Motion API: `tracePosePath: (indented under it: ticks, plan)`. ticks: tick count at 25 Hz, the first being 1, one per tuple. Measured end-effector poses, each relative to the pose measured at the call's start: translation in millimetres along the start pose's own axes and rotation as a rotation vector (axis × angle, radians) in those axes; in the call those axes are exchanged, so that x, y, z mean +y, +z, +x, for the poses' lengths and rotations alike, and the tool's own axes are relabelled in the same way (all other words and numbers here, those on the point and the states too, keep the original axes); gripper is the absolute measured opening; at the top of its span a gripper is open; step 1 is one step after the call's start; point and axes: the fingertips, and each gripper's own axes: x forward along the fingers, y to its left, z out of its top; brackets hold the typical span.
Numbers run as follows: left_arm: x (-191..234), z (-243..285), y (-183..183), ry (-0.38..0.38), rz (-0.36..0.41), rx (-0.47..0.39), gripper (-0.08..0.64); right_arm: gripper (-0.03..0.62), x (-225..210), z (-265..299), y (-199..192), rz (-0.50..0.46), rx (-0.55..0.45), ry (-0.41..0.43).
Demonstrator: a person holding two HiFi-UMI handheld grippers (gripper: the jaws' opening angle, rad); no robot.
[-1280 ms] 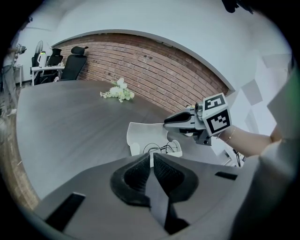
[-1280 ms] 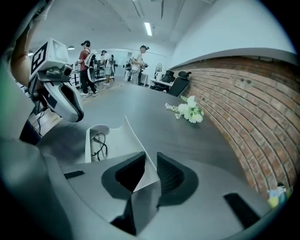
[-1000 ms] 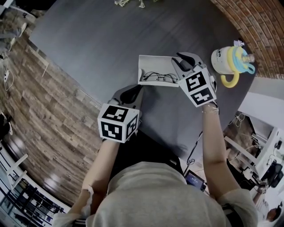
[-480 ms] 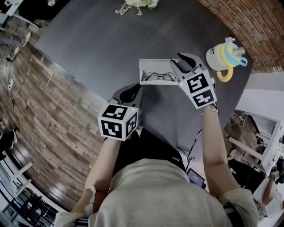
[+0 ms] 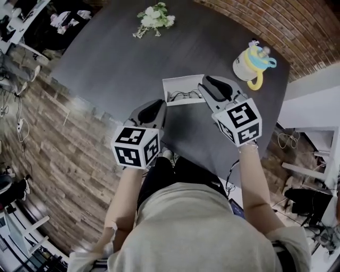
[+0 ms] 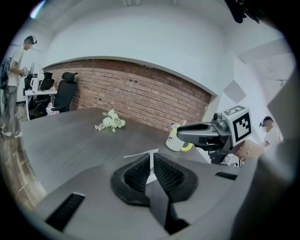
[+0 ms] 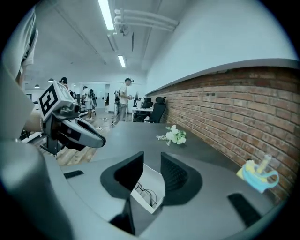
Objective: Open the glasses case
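The white glasses case (image 5: 180, 85) lies open on the dark table (image 5: 117, 58), with the glasses (image 5: 186, 96) inside it. My right gripper (image 5: 208, 84) hovers above the case's right end; its jaws stand apart and are closing, with nothing between them. In the right gripper view the case (image 7: 151, 183) and glasses (image 7: 146, 194) show beyond the gap of the gripper (image 7: 152, 166). My left gripper (image 5: 151, 110) hangs over the table's near edge, left of the case. In the left gripper view its pads (image 6: 138, 173) nearly meet and grip nothing, with the case (image 6: 140, 155) behind them.
A yellow and blue cup (image 5: 251, 62) stands at the table's far right. A small white flower sprig (image 5: 154, 17) lies at the far side. A wood floor (image 5: 53, 159) lies left of the table, a brick wall (image 5: 249, 16) behind it. People stand far off.
Both grippers have lifted up from the table. The right gripper no longer reaches into the case's right end. The case stays open in place.
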Motion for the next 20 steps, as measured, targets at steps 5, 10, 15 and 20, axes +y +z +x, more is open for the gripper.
tracePosePath:
  ticks: [5, 10, 15, 20]
  plan:
    - [-16, -15, 14, -0.026, 0.042, -0.045, 0.038, 0.084, 13, -40, 17, 0.100, -0.097, -0.014]
    - [-30, -28, 15, -0.042, 0.062, -0.067, 0.038, 0.009, 33, -68, 20, 0.201, -0.175, -0.013]
    - [-42, -36, 9, -0.068, 0.068, -0.060, 0.038, 0.005, 60, -75, 8, 0.235, -0.175, 0.026]
    - [-52, -42, -3, -0.096, 0.072, -0.045, 0.038, 0.005, 74, -85, 4, 0.315, -0.207, 0.003]
